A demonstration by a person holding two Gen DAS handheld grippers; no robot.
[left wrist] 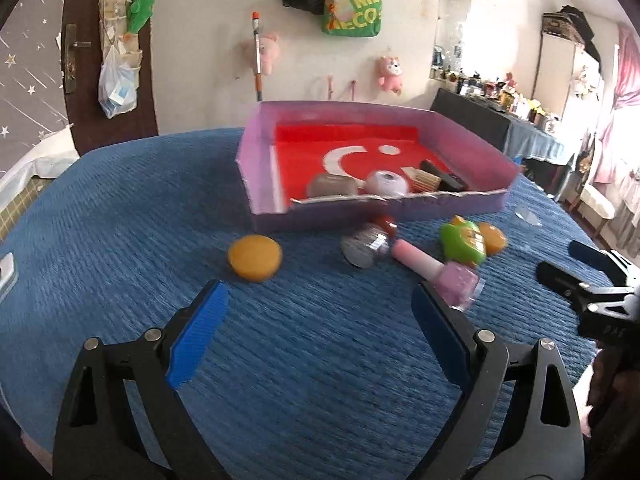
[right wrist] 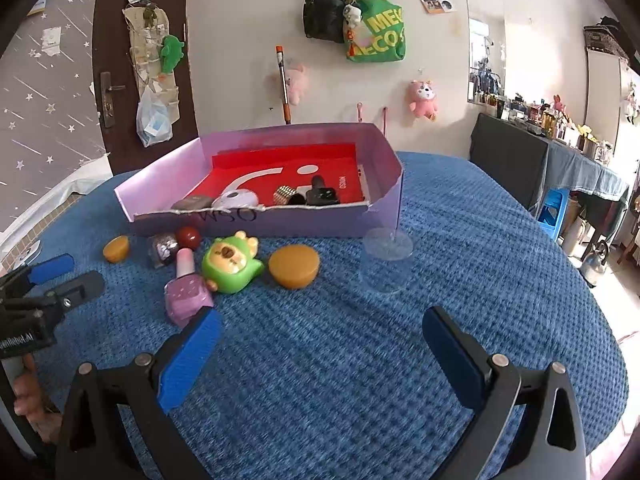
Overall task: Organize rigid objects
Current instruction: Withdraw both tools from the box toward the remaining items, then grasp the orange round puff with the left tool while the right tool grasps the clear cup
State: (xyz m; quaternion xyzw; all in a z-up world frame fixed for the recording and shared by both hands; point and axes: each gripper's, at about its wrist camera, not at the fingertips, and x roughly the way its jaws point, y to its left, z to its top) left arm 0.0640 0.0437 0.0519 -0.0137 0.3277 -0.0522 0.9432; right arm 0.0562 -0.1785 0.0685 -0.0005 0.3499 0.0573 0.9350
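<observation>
Facing your purple box (right wrist: 280, 220), four items sit inside; six lie just before its front wall. Both the left gripper (left wrist: 320, 320) and right gripper (right wrist: 320, 344) gape empty over bare blue cloth (right wrist: 340, 380).

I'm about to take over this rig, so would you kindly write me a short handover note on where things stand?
Left gripper: open, empty, over the blue cloth.
Right gripper: open, empty.
Done: the purple box already holds a brownish case, a white round item, a studded piece and a black item.
Left on the cloth in front of the box: two orange discs, the green toy, the pink nail polish bottle, a glittery jar with a red cap and a clear cup.
</observation>
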